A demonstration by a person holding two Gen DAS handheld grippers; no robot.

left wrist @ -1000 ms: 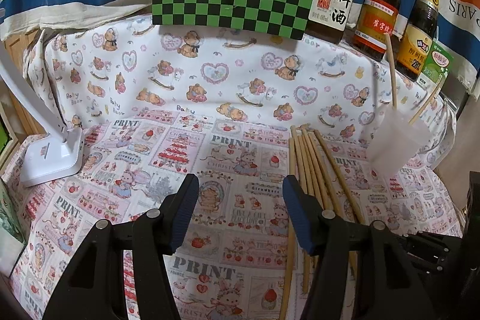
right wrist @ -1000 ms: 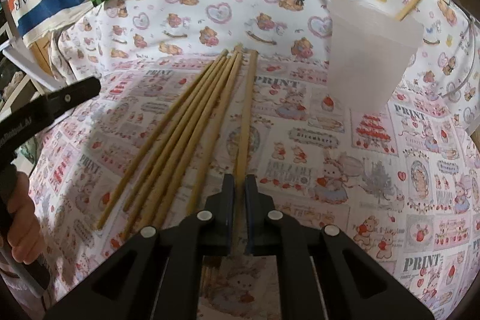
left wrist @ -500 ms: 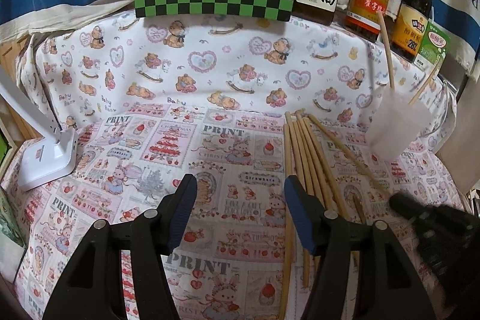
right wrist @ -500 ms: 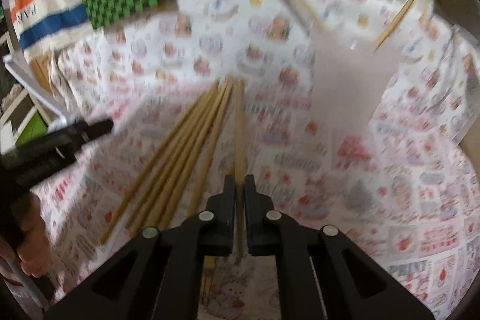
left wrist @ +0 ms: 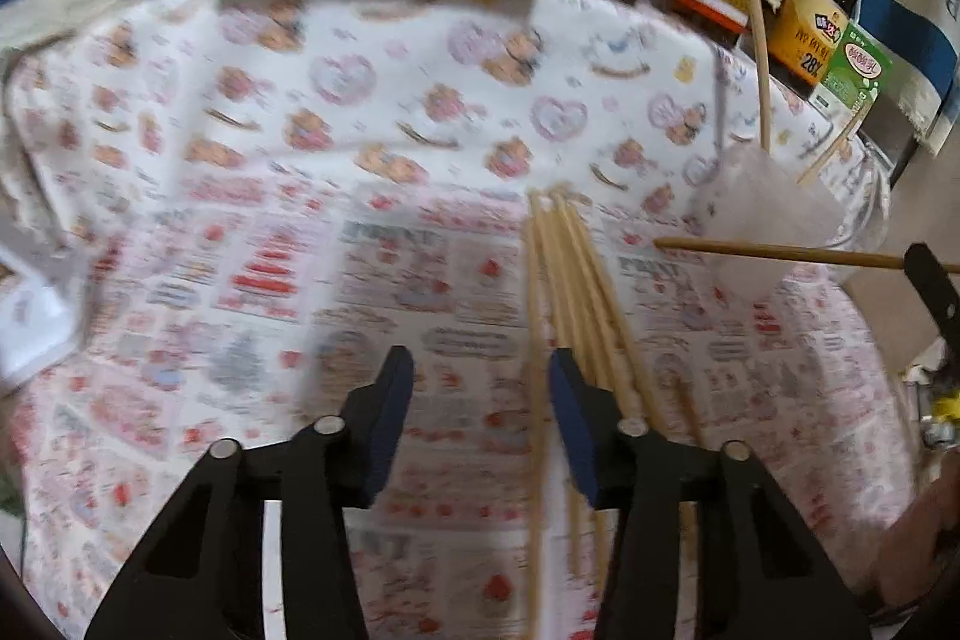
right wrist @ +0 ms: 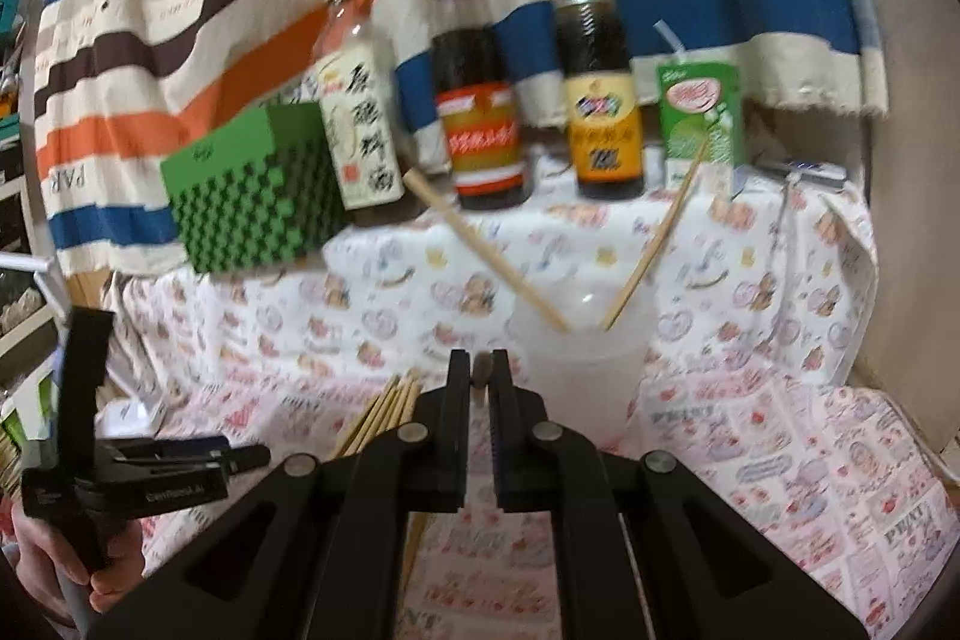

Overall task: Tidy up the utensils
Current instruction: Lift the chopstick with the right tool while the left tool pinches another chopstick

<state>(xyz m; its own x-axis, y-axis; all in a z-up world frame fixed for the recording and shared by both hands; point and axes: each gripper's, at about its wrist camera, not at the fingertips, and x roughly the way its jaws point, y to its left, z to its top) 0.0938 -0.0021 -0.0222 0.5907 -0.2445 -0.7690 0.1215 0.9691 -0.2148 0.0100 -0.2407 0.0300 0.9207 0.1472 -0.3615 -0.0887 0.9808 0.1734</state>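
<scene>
Several wooden chopsticks [left wrist: 576, 304] lie side by side on the printed cloth, also in the right wrist view [right wrist: 384, 409]. A translucent plastic cup [right wrist: 579, 358] holds two chopsticks; it also shows in the left wrist view [left wrist: 774, 214]. My right gripper [right wrist: 480, 376] is shut on one chopstick, seen end-on between the jaws, lifted in front of the cup. From the left wrist view that chopstick [left wrist: 780, 253] hangs level in the air by the cup. My left gripper [left wrist: 480, 394] is open and empty above the cloth, left of the chopstick pile.
A green checkered box [right wrist: 258, 187], three sauce bottles [right wrist: 480, 124] and a green drink carton [right wrist: 702, 115] stand along the back on a raised ledge. A white lamp base [left wrist: 30, 316] sits at the far left. A striped cloth hangs behind.
My right gripper has lifted one chopstick off the pile and raised it up toward the cup. The left gripper stayed open and shifted slightly.
</scene>
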